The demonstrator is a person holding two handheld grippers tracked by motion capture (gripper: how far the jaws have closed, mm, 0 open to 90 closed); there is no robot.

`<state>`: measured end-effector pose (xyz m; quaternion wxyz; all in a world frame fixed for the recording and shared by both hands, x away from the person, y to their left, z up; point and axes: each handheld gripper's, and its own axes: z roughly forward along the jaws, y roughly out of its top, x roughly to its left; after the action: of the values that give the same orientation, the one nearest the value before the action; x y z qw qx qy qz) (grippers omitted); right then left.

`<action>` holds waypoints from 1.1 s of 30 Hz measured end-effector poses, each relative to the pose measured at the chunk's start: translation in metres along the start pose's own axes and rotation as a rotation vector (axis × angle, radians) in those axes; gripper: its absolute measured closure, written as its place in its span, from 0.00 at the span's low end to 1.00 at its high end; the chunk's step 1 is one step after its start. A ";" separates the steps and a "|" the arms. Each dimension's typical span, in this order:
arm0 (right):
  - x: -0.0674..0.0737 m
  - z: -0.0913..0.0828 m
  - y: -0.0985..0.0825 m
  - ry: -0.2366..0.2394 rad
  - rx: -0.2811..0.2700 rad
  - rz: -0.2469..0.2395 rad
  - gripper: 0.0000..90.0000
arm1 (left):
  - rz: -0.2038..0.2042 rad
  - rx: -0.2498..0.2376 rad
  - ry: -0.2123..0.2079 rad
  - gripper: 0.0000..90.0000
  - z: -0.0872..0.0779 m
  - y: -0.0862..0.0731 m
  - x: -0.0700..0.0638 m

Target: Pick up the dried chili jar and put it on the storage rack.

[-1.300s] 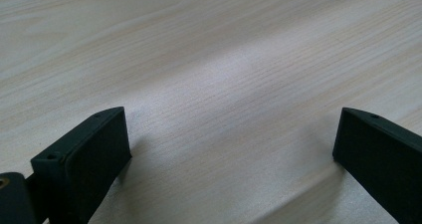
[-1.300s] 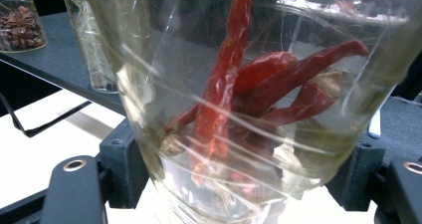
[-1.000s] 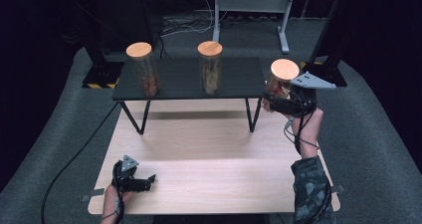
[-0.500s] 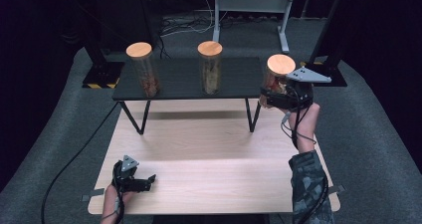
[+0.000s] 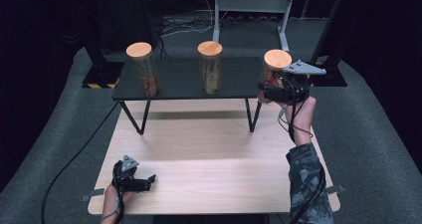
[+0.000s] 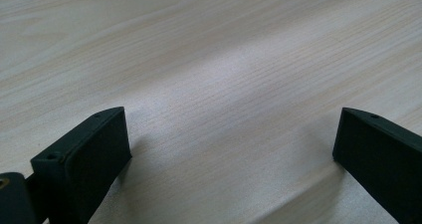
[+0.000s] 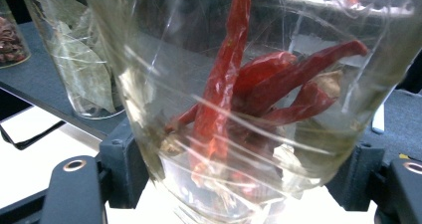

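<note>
Gripping chili jar (image 7: 259, 109), right tongs (image 7: 244, 184).

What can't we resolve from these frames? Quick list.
- Chili jar base: in the right gripper view it is cut off by the bottom edge; in the high view the right gripper hides it, so whether it rests on the black shelf is unclear.
- Left jar contents: too small in the high view, cut by the frame edge in the right gripper view.
- Left gripper body: out of frame in its own view.
</note>
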<state>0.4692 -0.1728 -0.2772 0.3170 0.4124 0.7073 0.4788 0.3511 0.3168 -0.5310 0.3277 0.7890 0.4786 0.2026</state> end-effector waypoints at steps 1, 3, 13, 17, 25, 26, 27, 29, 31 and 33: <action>0.000 0.002 0.000 -0.001 0.005 -0.001 0.27 | 0.000 0.000 0.000 0.01 0.000 0.000 0.000; 0.000 0.005 0.001 -0.001 0.011 -0.005 0.27 | 0.000 0.000 0.000 0.01 0.000 0.000 0.000; -0.001 0.017 0.007 0.009 0.024 0.011 0.27 | 0.000 0.000 -0.001 0.01 0.000 0.000 0.000; 0.000 0.023 0.008 0.011 0.037 0.012 0.27 | 0.001 0.000 -0.001 0.01 0.000 0.000 0.000; -0.002 0.036 0.007 0.017 0.054 0.039 0.27 | 0.001 0.000 -0.002 0.01 0.000 0.000 0.000; -0.002 0.038 0.007 0.017 0.055 0.042 0.27 | 0.001 0.000 -0.001 0.01 0.000 0.000 0.000; -0.002 0.039 0.007 0.019 0.054 0.046 0.27 | 0.001 -0.001 -0.002 0.01 0.000 0.000 0.000; -0.003 0.041 0.007 0.021 0.054 0.050 0.27 | 0.001 0.000 -0.002 0.01 0.000 0.000 0.000; -0.004 0.043 0.007 0.026 0.054 0.055 0.27 | 0.001 0.000 -0.002 0.01 0.000 0.000 0.000; -0.004 0.044 0.008 0.028 0.056 0.056 0.27 | 0.001 0.000 -0.002 0.01 0.000 0.000 0.000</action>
<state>0.5107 -0.1563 -0.2842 0.2819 0.4342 0.7128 0.4731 0.3511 0.3167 -0.5310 0.3279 0.7895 0.4778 0.2022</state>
